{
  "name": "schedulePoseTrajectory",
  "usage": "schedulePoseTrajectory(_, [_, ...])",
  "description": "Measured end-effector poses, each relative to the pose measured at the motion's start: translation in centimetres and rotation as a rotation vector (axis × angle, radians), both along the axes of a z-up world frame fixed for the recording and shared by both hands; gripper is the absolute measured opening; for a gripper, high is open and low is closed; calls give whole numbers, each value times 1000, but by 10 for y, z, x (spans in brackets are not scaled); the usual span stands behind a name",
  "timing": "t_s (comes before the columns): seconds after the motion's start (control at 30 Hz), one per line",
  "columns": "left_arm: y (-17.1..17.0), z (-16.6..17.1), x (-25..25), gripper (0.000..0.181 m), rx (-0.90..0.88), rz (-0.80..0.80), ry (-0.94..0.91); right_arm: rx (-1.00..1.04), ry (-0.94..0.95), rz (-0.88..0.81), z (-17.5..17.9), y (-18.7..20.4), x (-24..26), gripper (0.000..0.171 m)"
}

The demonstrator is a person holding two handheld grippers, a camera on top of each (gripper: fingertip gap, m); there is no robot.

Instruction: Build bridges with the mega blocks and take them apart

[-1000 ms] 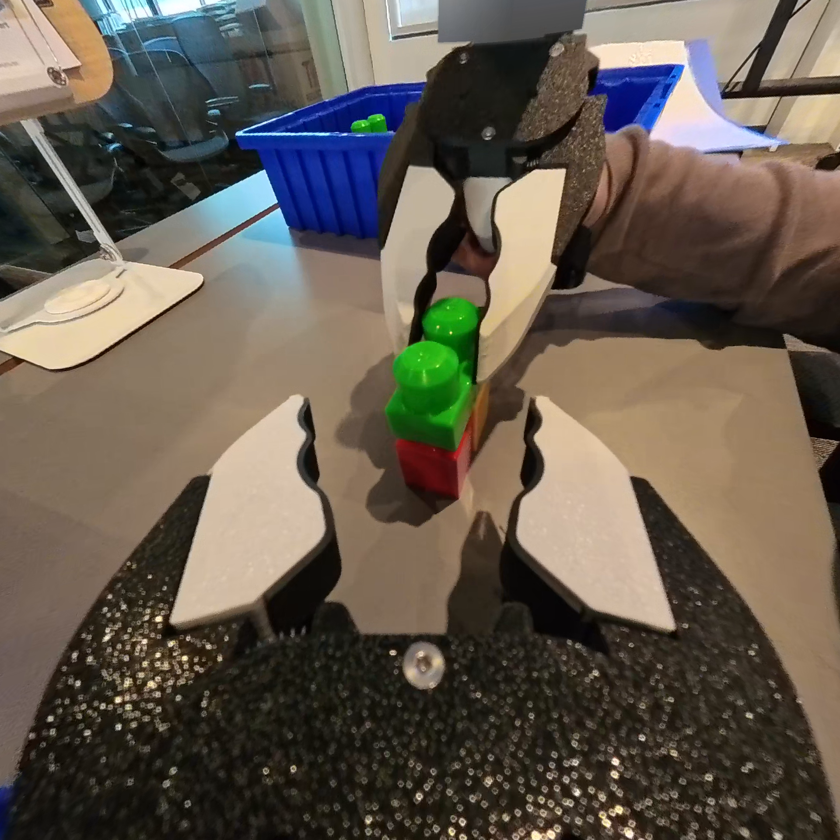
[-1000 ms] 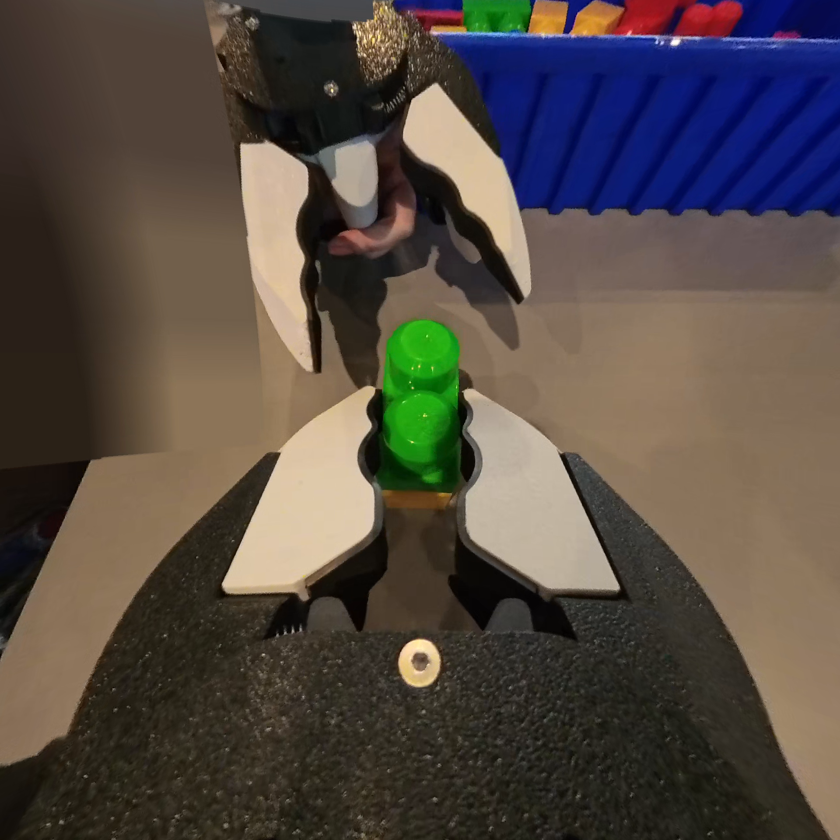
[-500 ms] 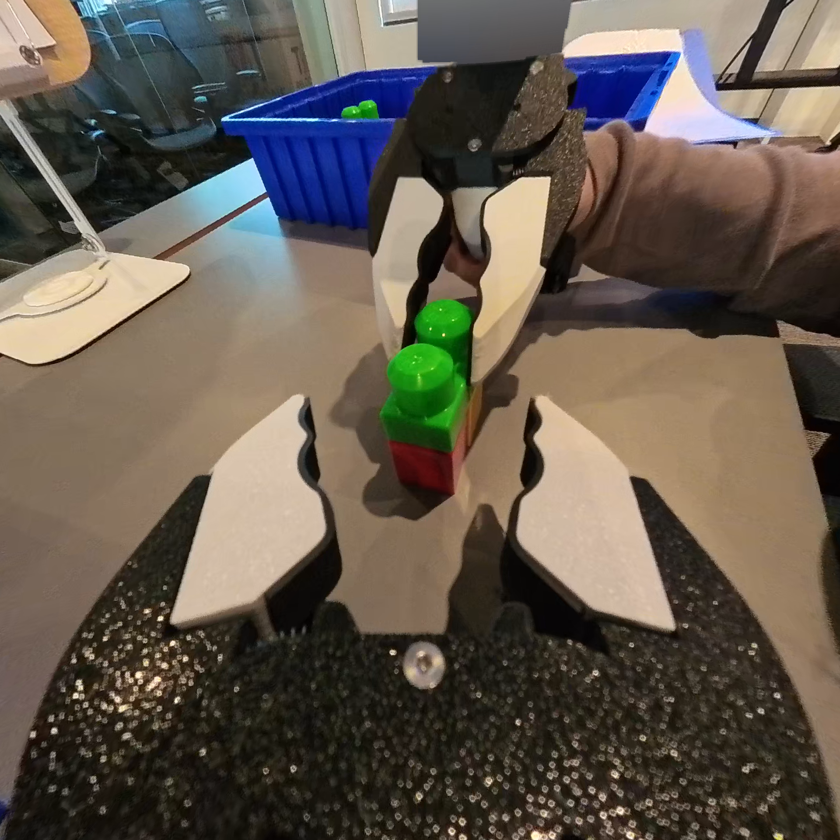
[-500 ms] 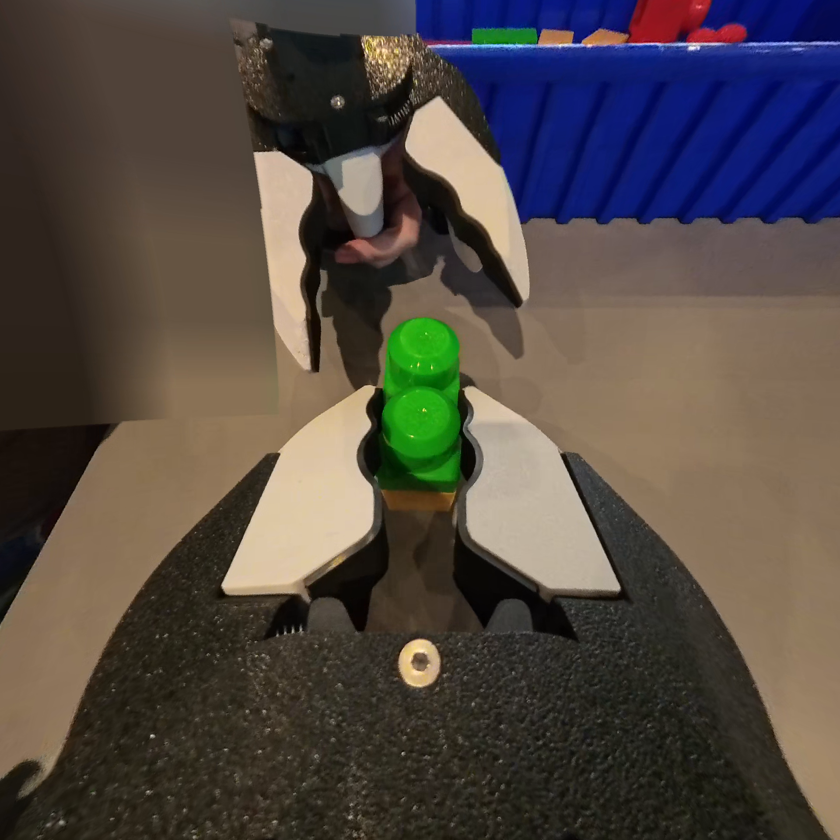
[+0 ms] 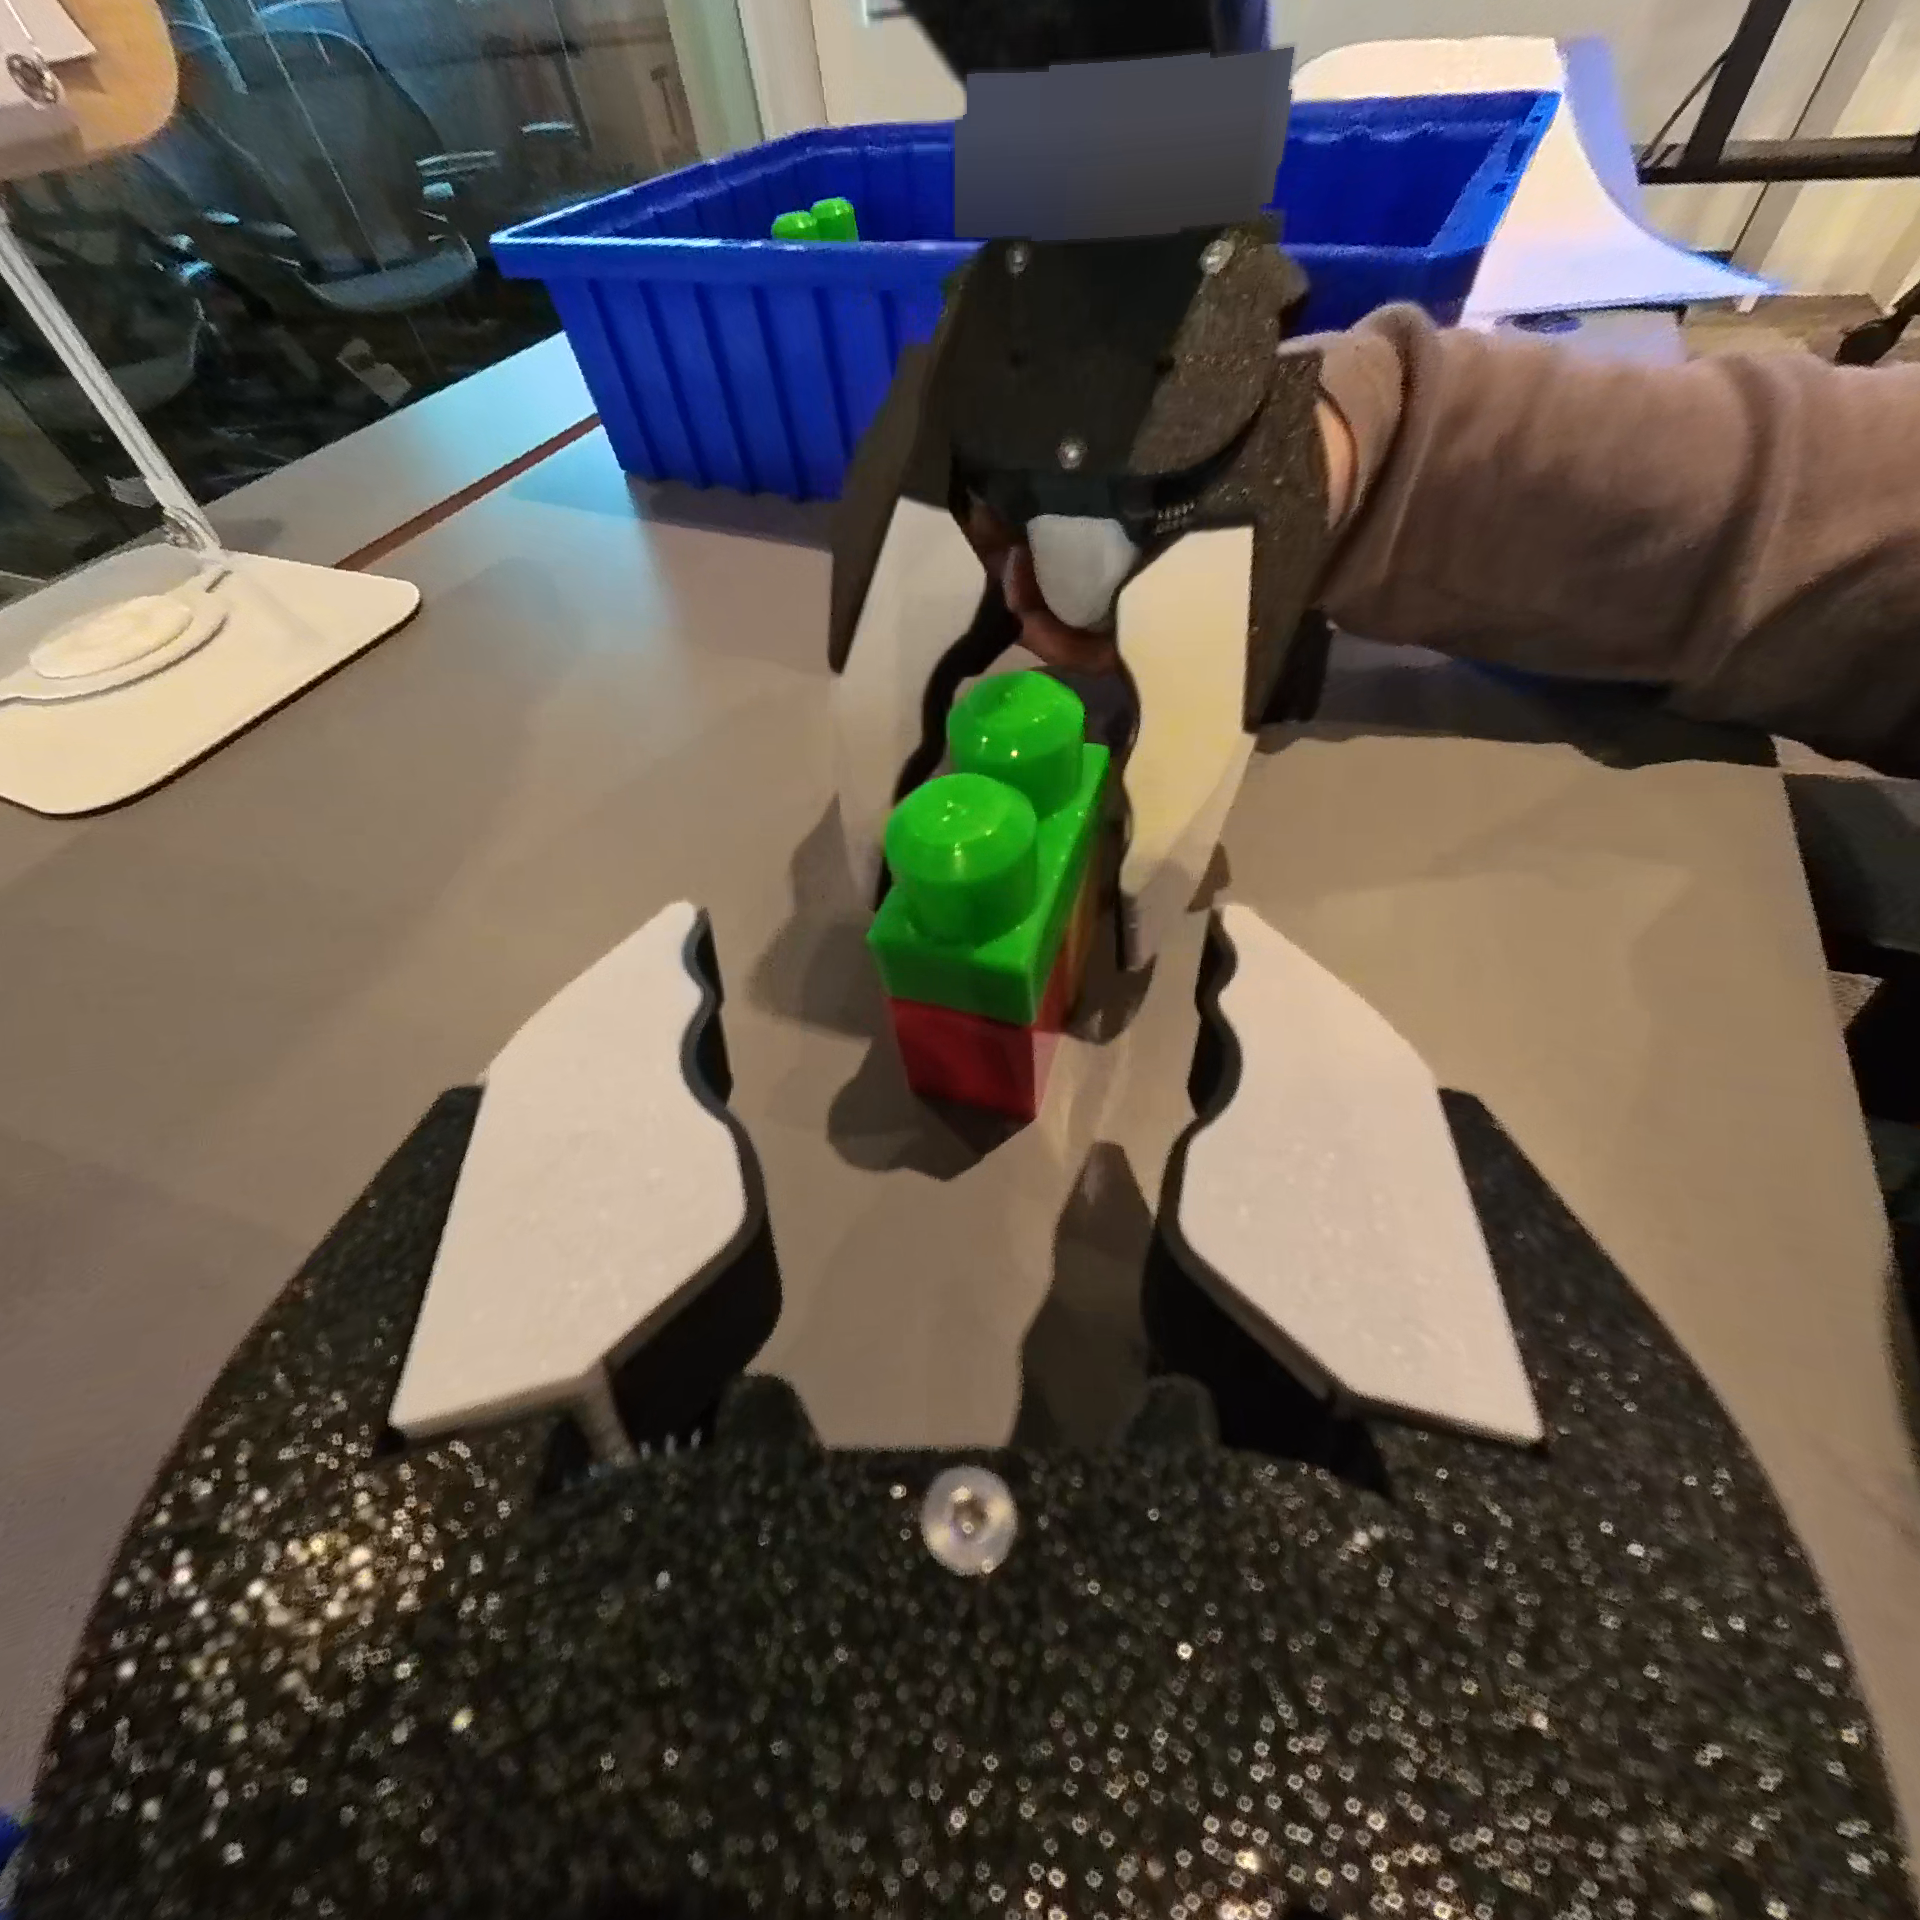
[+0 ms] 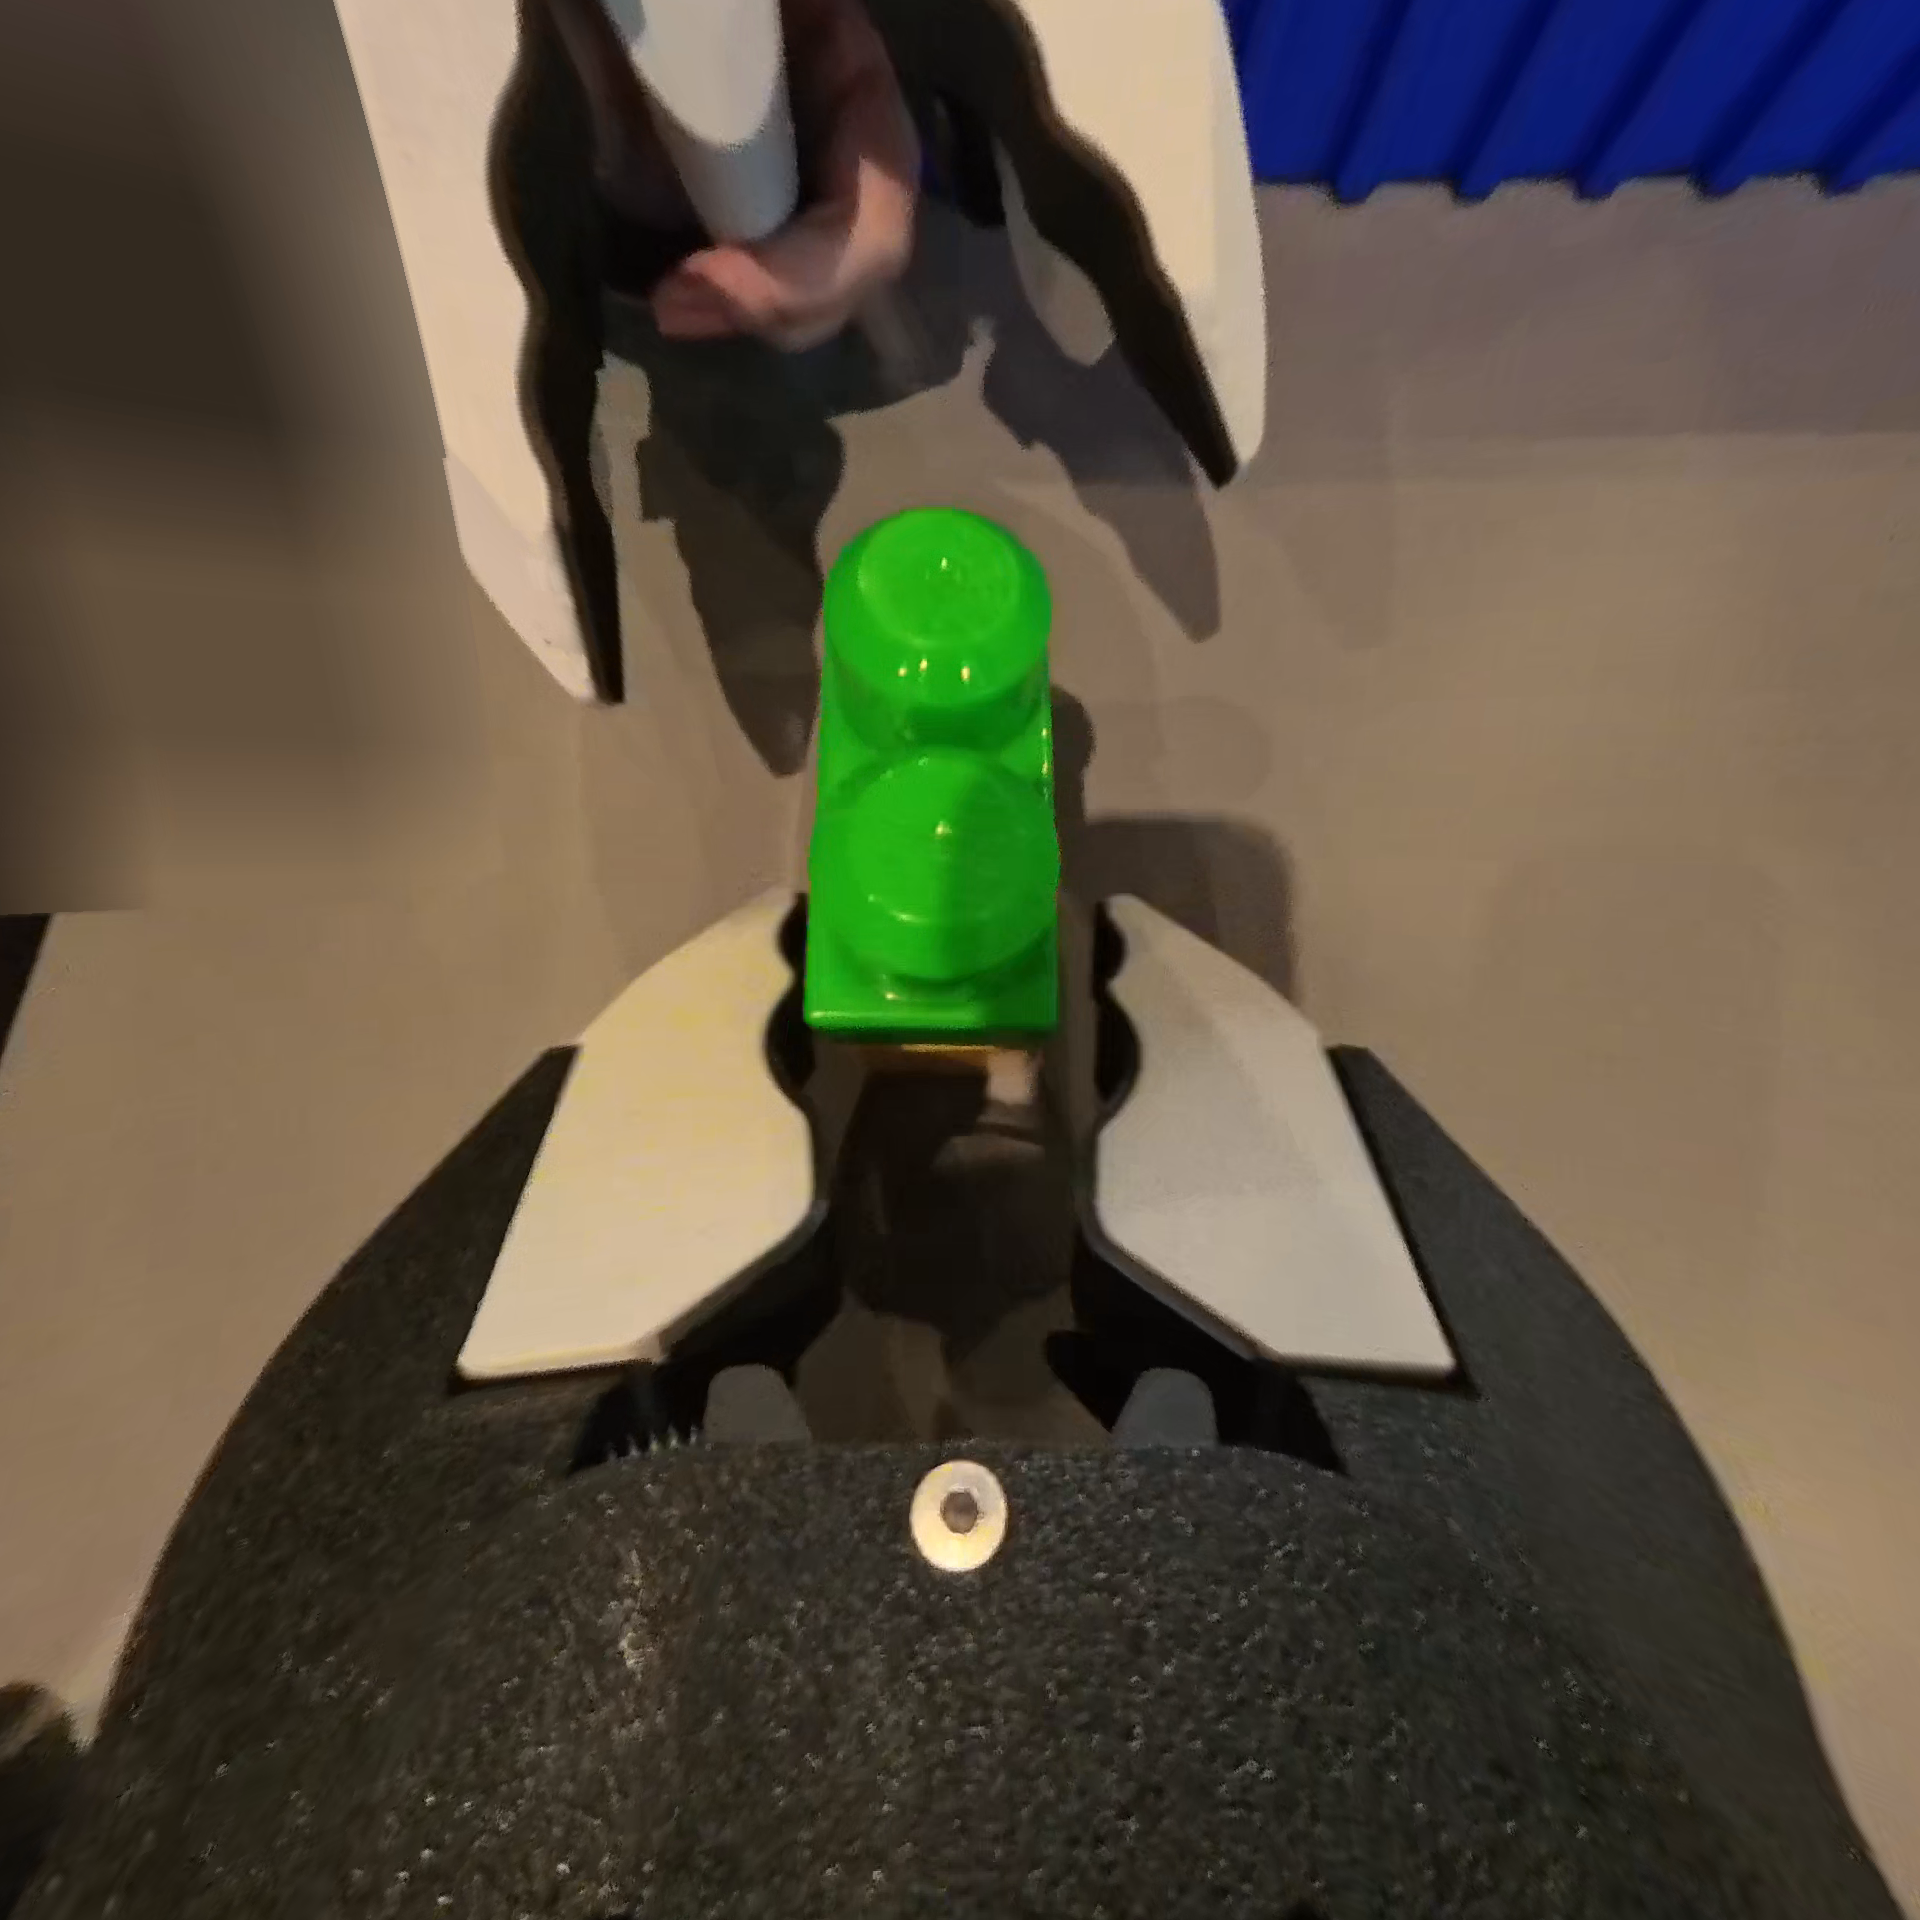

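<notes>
Where right gripper [image 6: 940,997] fingers had clamped green block [image 6: 935,790], now a gap.

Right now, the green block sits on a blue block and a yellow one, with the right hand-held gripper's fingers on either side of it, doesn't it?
Not quite: the block under the near end of the green block is red, not blue, as the left wrist view shows. The yellow block and the right hand-held gripper flanking the green one are correct.
</notes>
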State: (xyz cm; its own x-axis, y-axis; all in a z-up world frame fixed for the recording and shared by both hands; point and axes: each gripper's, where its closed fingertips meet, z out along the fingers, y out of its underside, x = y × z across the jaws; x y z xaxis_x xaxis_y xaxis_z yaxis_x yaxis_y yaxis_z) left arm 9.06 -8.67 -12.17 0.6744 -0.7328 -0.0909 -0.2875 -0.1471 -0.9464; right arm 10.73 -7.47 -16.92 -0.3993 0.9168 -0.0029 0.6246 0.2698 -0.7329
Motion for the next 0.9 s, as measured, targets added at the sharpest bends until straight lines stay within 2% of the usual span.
schedulePoseTrajectory(0.03, [0, 1, 0, 85, 10, -2, 2, -16, -4, 11, -1, -2, 1, 43])
schedulePoseTrajectory(0.23, [-1, 2, 0, 81, 22, 0, 13, -38, 19, 1, 1, -1, -1, 43])
schedulePoseTrajectory(0.33, [0, 2, 0, 83, 27, 3, 12, -100, 88, -27, 13, -3, -10, 69])
schedulePoseTrajectory(0.4, [0, 3, 0, 85, 29, 8, 9, -143, 119, -38, 17, -5, -14, 74])
schedulePoseTrajectory(0.5, [1, 2, 0, 85, 23, 11, 8, -108, 99, -34, 10, -6, -16, 61])
schedulePoseTrajectory(0.53, [1, 2, 0, 85, 24, 11, 8, -89, 80, -24, 7, -8, -15, 43])
schedulePoseTrajectory(0.63, [-1, 6, 1, 87, 37, 4, -7, -36, 75, -19, 9, -9, -16, 42])
schedulePoseTrajectory(0.73, [-6, 21, 4, 89, 63, -25, -93, -25, 147, -30, 31, -8, -13, 42])
schedulePoseTrajectory(0.83, [-9, 36, 0, 89, 87, -33, -192, -62, 279, -87, 81, -10, -1, 42])
schedulePoseTrajectory(0.9, [-8, 40, -3, 88, 91, -26, -223, -3, 375, -102, 119, -13, 20, 42])
